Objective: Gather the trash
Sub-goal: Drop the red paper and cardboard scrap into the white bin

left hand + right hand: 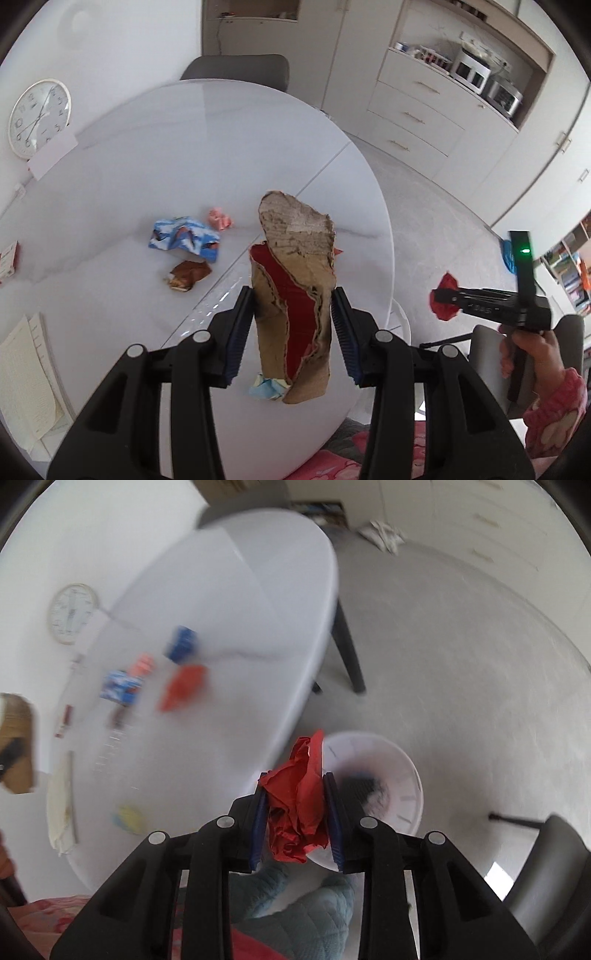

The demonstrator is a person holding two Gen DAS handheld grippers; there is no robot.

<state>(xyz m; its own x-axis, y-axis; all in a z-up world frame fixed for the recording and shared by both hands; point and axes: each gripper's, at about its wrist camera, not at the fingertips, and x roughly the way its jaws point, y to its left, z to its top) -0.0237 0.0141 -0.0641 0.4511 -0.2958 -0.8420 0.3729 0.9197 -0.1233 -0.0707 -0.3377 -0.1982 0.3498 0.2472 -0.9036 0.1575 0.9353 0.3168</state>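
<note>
My left gripper (293,325) is shut on a torn brown cardboard piece (295,280) with a red inner face, held above the white round table (184,155). My right gripper (297,816) is shut on a crumpled red paper (299,801), held off the table's edge above a white trash bin (388,775) on the floor. It also shows in the left wrist view (448,301). On the table lie a blue crumpled wrapper (184,240), a pink scrap (219,219), a brown wrapper (188,277) and a pale blue-yellow paper wad (267,387).
A clock (38,116) leans on the wall at the table's far left. Papers (26,373) lie at the table's near left. A grey chair (240,70) stands behind the table, another (546,871) at the right. Cabinets with appliances (472,70) line the far wall.
</note>
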